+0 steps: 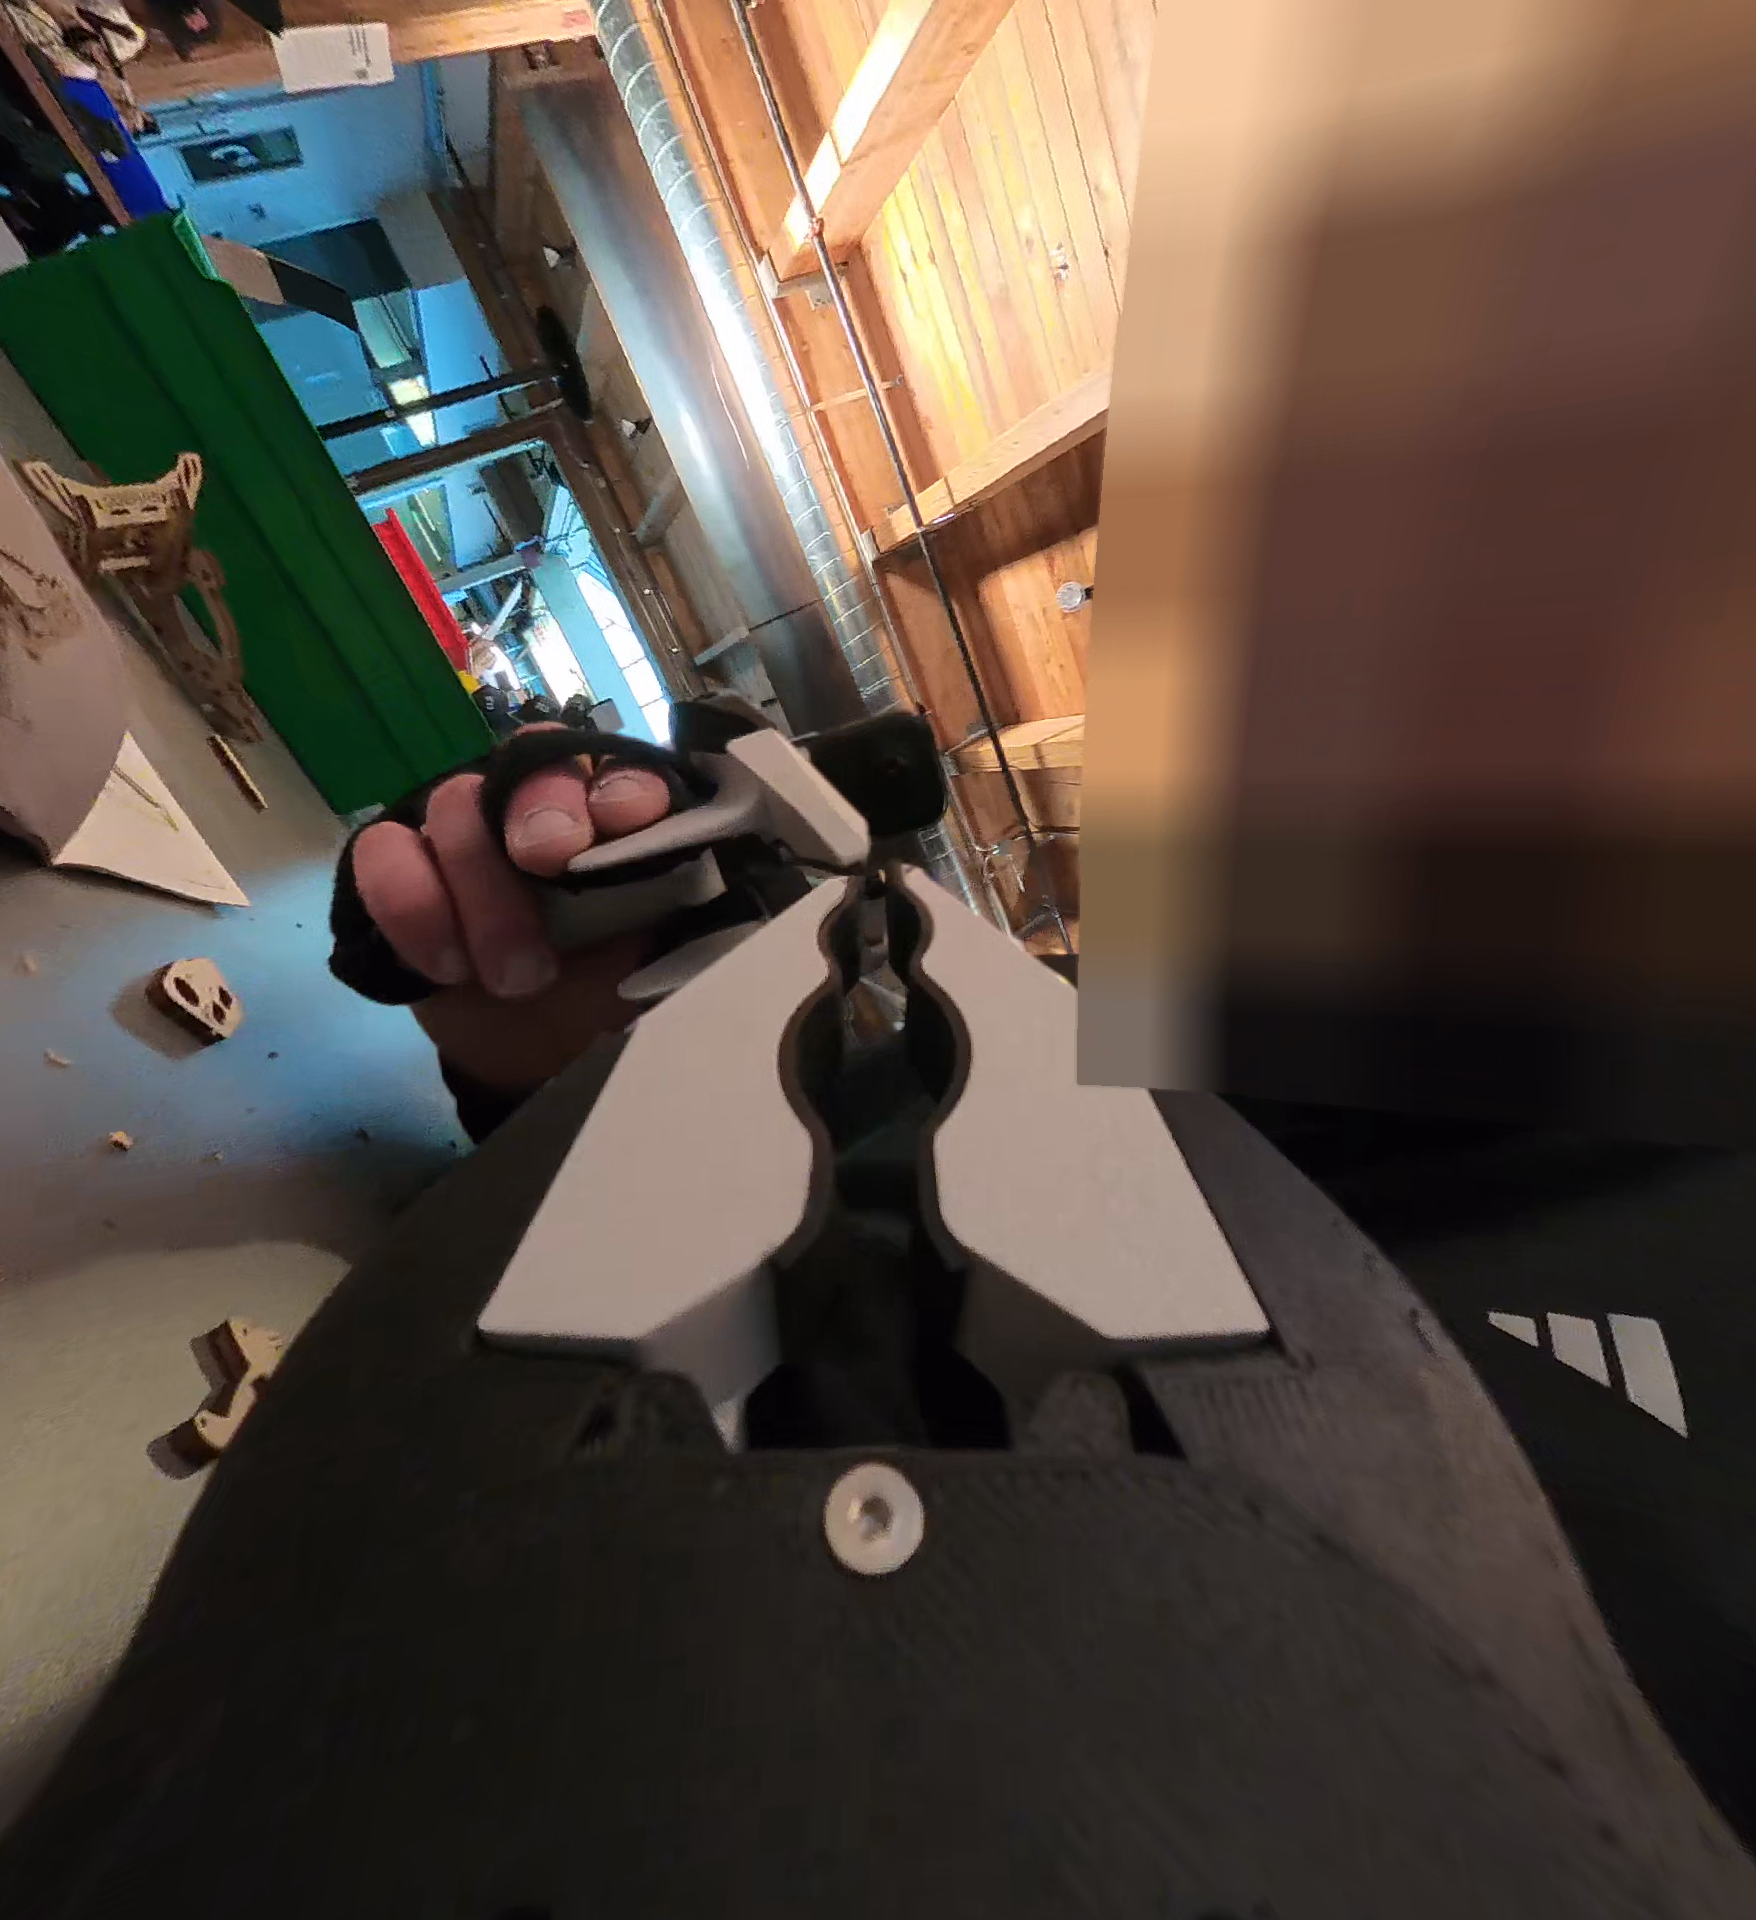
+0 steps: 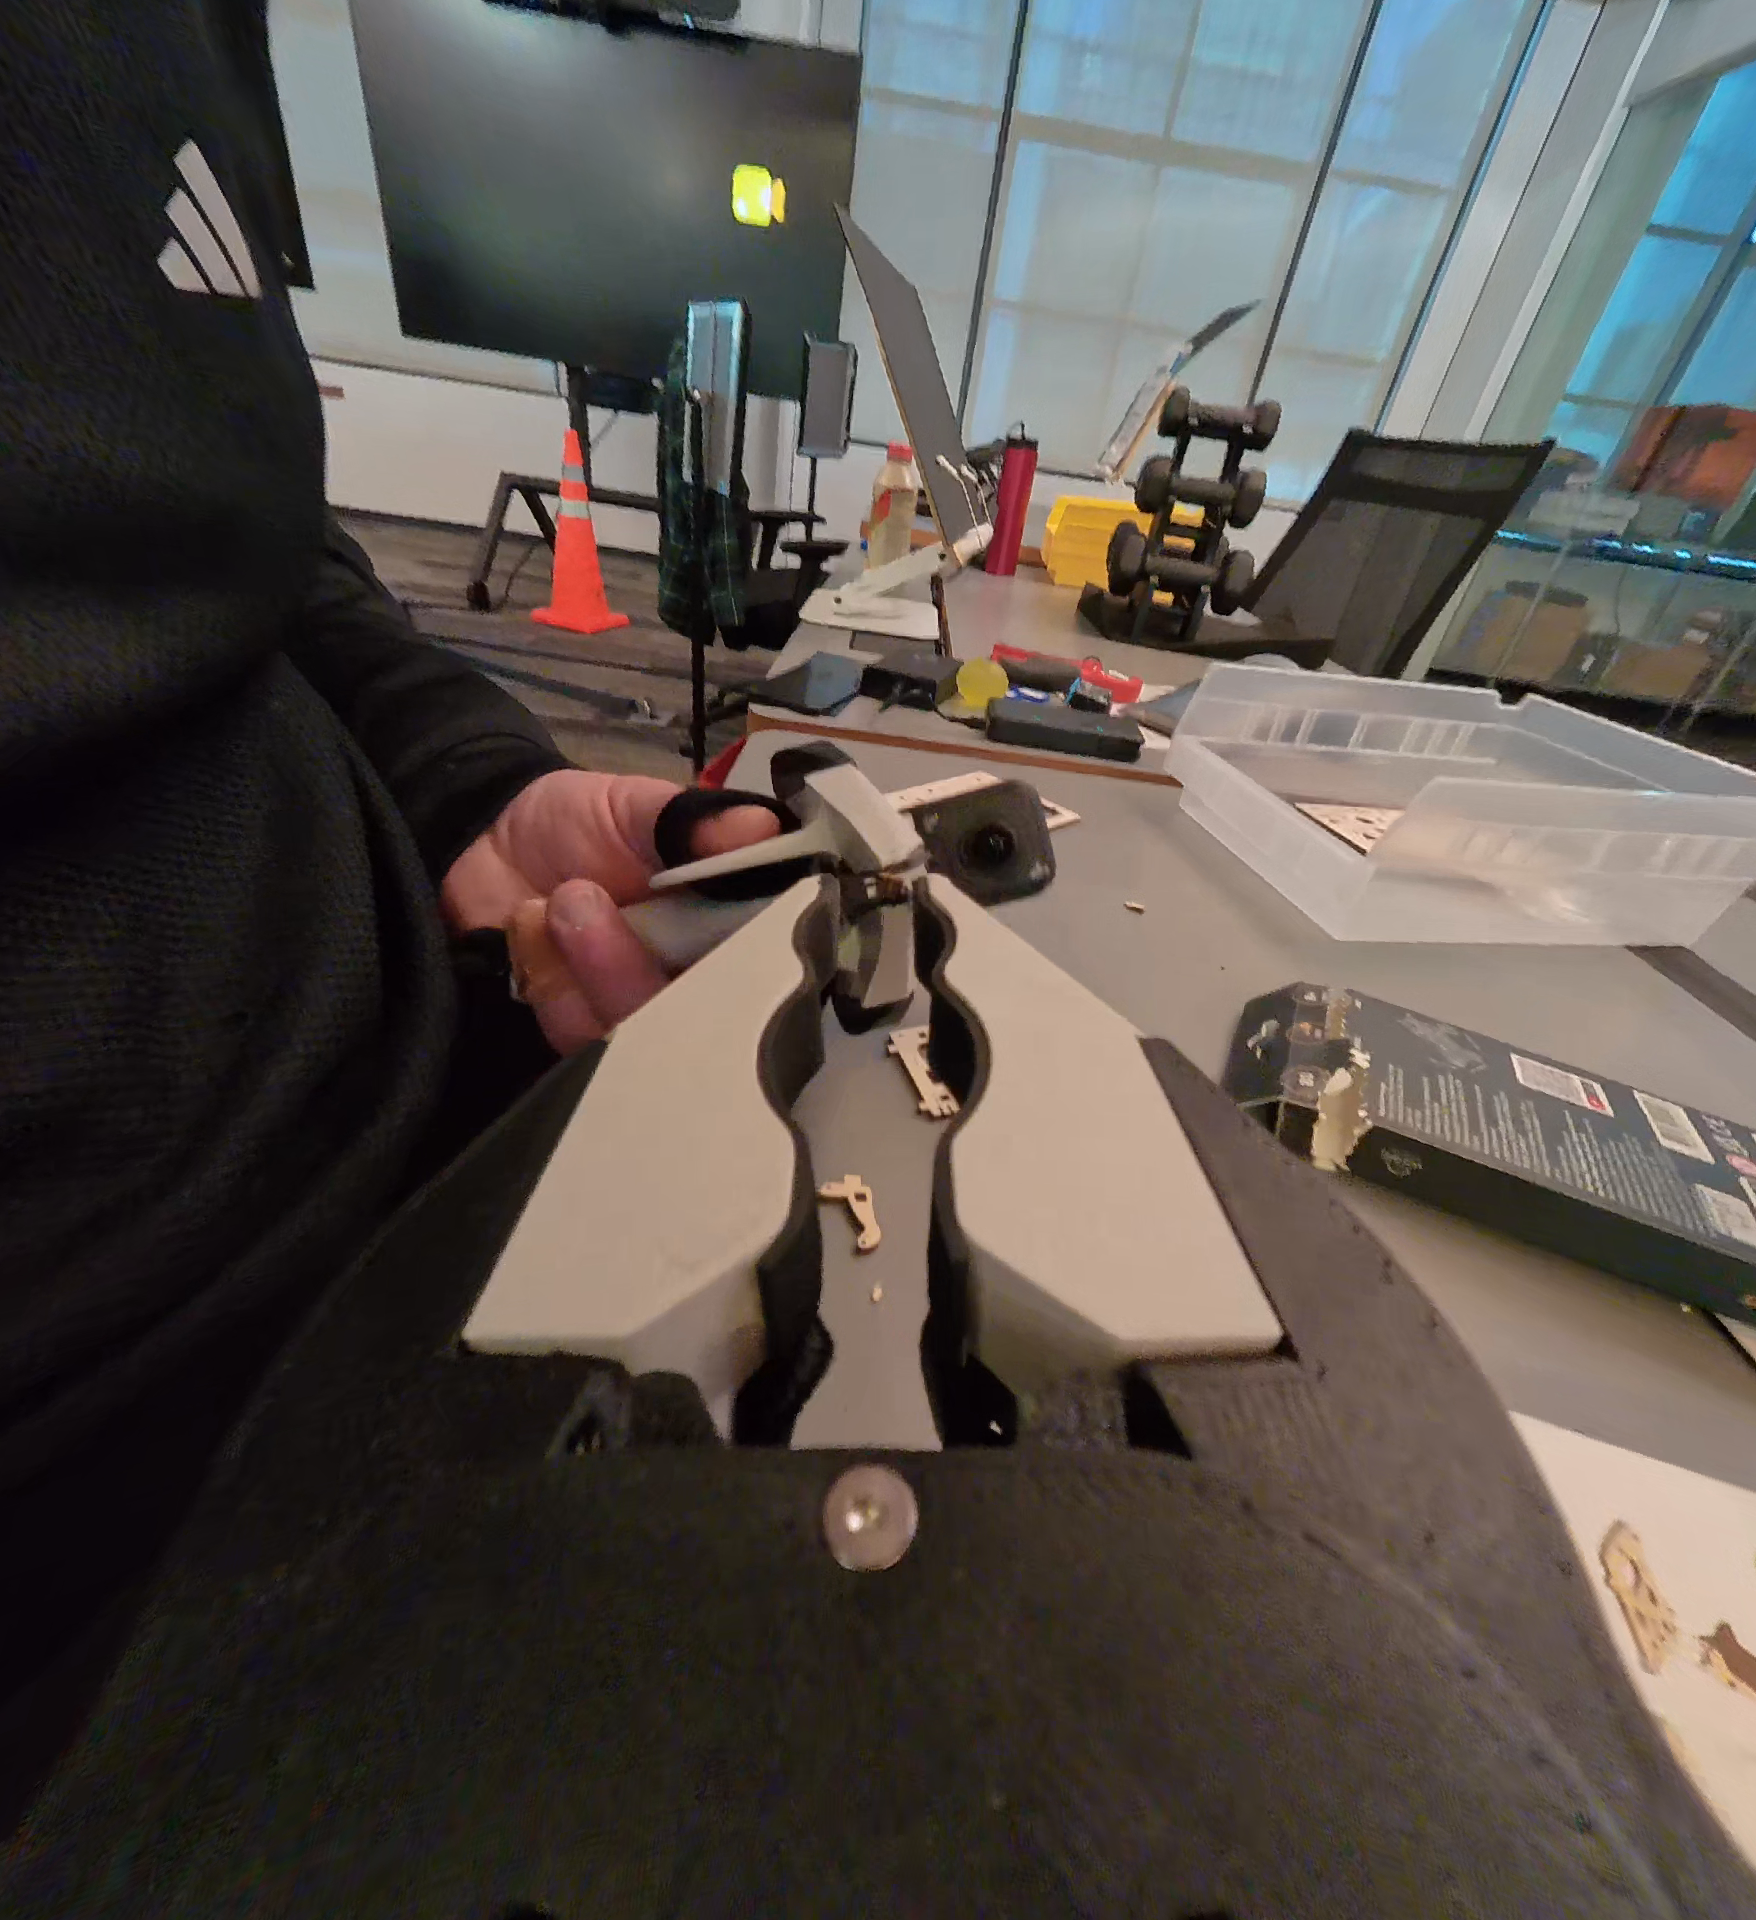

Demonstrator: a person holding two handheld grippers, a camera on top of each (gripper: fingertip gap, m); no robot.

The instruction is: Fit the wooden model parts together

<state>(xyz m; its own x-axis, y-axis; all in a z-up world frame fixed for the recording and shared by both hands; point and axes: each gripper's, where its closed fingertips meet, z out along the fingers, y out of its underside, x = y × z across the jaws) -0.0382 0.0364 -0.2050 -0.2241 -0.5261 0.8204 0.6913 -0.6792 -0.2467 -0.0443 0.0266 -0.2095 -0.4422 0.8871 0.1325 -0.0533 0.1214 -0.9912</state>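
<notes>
My two grippers meet tip to tip above the grey table [image 2: 1165, 956]. My right gripper [image 2: 879, 891] is shut on a small wooden part [image 2: 886, 886] pinched at its tips. My left gripper [image 1: 879, 885] has its tips closed on something small and dark, too small to make out. Each gripper shows in the other's view, held by a hand: the right one in the left wrist view [image 1: 749, 821], the left one in the right wrist view [image 2: 853, 821]. A partly built wooden model [image 1: 126, 520] stands on the table.
Loose wooden pieces lie on the table [image 1: 193, 1000] [image 1: 230, 1382] [image 2: 921, 1070] [image 2: 853, 1210]. A clear plastic bin [image 2: 1456, 831] and a black box [image 2: 1580, 1153] are at the right. A white sheet [image 2: 1705, 1558] bears more pieces. A green panel [image 1: 230, 468] stands behind the model. Left and right tips are no more than a few centimetres apart. Both grippers' tips are roughly 35 cm from the partly built wooden model [image 1: 126, 520].
</notes>
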